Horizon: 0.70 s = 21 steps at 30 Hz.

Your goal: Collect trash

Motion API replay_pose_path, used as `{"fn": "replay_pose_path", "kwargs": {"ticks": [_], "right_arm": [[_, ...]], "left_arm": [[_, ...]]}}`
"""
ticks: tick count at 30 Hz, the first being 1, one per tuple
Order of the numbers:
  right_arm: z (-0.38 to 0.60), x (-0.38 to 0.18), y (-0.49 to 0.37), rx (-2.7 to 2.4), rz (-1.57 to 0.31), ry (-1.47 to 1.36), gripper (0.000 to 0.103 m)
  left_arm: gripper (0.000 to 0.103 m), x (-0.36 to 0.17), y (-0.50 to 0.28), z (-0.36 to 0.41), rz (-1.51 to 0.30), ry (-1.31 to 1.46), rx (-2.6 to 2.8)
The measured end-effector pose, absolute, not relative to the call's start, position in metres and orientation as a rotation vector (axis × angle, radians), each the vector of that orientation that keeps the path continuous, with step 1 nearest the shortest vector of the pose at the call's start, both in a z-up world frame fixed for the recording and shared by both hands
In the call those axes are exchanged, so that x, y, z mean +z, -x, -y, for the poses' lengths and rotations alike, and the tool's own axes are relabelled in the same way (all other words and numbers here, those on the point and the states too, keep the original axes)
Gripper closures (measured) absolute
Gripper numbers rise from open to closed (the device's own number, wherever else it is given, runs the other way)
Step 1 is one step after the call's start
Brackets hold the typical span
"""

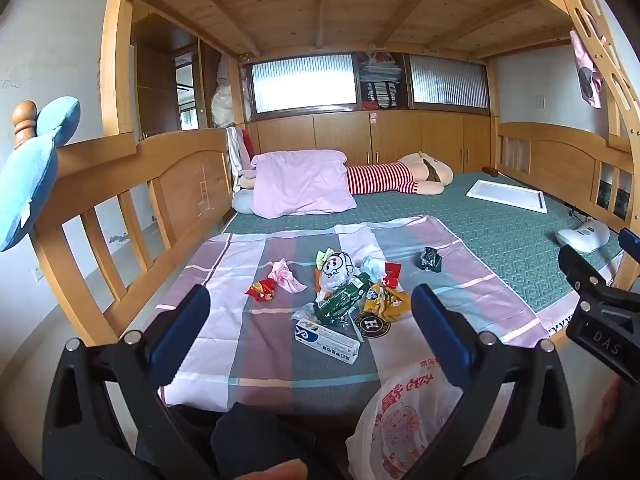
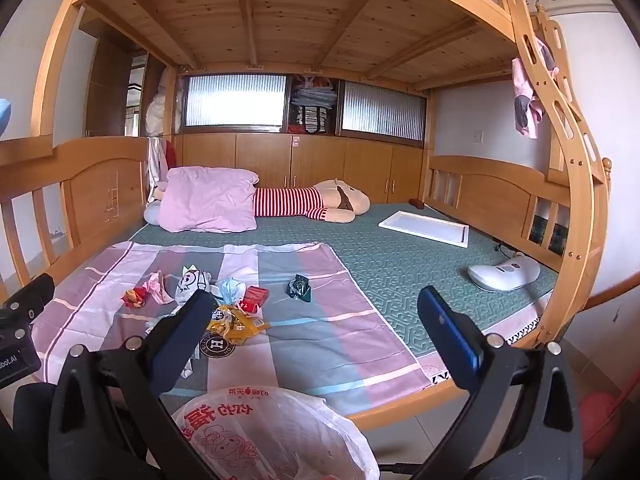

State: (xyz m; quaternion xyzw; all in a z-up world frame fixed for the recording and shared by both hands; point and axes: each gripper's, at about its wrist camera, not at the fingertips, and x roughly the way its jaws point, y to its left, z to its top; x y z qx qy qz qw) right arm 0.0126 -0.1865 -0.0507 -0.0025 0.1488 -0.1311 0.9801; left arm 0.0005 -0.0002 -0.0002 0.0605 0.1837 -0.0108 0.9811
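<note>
Both claws wide and empty over the bed, trash ahead.

The left claw [image 1: 310, 326] gapes with the trash [image 1: 344, 296] lying between and just beyond its fingers on the striped sheet [image 1: 240, 340]. The right claw [image 2: 320, 332] gapes too, trash ahead by its left finger. The white bag [image 2: 276, 432] sits below both claws.

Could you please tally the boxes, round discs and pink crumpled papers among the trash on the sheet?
Boxes: 2 (white box, red box)
Round discs: 1 (disc)
Pink crumpled papers: 1 (pink paper)
Total: 4
</note>
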Motion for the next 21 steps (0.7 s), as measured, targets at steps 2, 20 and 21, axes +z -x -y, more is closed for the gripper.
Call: {"fn": "replay_pose_path", "kwargs": {"ticks": [2,20,21], "right_arm": [[0.1869,-0.0504,-0.0129,-0.262,-0.302,0.002,0.003],[0.1833,-0.0542,-0.0144,-0.234,-0.299,-0.001,0.003],[0.1830,-0.0545,-0.0146,-0.234,-0.299,-0.002,0.003]], "left_arm": [[0.003,-0.0005,-0.0006,0.0007,-0.370,-0.122,-0.022],[0.003,-0.0025,0.0011,0.0036,-0.374,-0.118,-0.025],[0.003,-0.0029,0.0015,0.0041,-0.373,-0.118,-0.025]]}}
